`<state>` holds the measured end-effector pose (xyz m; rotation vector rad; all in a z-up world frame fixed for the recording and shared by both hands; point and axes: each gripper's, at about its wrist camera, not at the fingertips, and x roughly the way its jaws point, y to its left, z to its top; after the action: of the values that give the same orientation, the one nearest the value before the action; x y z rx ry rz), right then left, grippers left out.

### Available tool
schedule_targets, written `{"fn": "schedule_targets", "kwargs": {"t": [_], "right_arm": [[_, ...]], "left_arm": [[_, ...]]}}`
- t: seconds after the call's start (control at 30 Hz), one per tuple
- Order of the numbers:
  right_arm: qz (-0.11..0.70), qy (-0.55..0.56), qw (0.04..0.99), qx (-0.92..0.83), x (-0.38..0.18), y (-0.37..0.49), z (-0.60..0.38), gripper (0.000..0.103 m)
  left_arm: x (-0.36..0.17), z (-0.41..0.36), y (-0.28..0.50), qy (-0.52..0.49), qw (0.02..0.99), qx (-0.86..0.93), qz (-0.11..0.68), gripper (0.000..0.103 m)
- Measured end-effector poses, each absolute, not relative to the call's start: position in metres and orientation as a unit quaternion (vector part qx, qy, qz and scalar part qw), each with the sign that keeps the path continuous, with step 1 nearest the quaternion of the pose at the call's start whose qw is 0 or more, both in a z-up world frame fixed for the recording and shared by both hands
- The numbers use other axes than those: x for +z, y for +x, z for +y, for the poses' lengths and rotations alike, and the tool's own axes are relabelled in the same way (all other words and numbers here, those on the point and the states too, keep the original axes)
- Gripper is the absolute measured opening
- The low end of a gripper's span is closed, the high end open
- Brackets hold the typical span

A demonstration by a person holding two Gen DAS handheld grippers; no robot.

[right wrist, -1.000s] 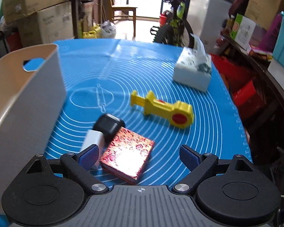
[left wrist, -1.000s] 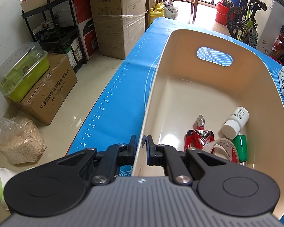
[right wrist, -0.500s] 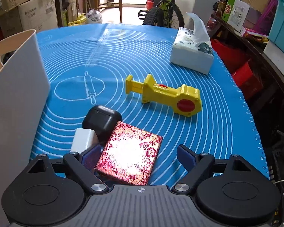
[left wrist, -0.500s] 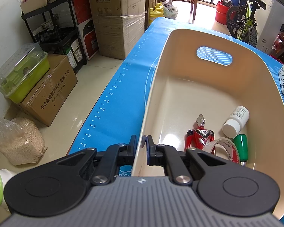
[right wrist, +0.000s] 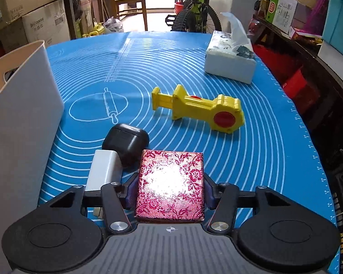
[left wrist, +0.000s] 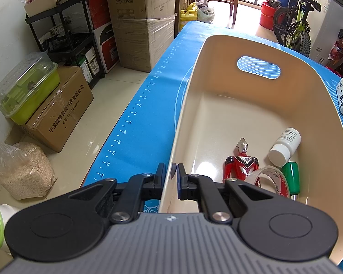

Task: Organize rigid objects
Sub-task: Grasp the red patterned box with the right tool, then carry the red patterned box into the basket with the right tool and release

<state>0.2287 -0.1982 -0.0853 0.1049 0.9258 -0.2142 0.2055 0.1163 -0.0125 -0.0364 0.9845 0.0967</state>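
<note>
My left gripper (left wrist: 170, 178) is shut on the near wall of the cream bin (left wrist: 258, 105). Inside the bin lie a red toy figure (left wrist: 241, 161), a white bottle (left wrist: 284, 147), a tape roll (left wrist: 268, 179) and a green-handled tool (left wrist: 291, 178). My right gripper (right wrist: 170, 186) is shut on a red floral box (right wrist: 170, 185), one finger on each side. A black earbud case (right wrist: 125, 142) and a white block (right wrist: 105, 170) lie just left of the box. A yellow toy (right wrist: 199, 108) lies farther out on the blue mat (right wrist: 263, 148).
A tissue box (right wrist: 231, 61) stands at the mat's far right. The bin's outer wall (right wrist: 22, 123) rises at the left of the right wrist view. Cardboard boxes (left wrist: 146, 20), a black shelf and a bicycle (left wrist: 295, 26) stand around the table.
My right gripper moved forward over the red floral box and its fingers closed from wide open onto the box's sides. The left gripper stayed shut on the bin wall.
</note>
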Motion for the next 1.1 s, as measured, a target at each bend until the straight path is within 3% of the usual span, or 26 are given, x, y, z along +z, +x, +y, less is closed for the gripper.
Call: {"fn": "schedule_targets", "kwargs": {"t": [0.6,1.1], "right_arm": [[0.348,0.039,0.933,-0.083,-0.012,0.212,-0.188,0.059],[0.280,0.006,0.959,0.049,0.045,0.219,-0.095,0.059]], "left_arm": [[-0.012,0.117,0.205,-0.018,0.880,0.046,0.472,0.012],[-0.012,0.116,0.205,-0.017,0.880,0.046,0.472,0.012]]}}
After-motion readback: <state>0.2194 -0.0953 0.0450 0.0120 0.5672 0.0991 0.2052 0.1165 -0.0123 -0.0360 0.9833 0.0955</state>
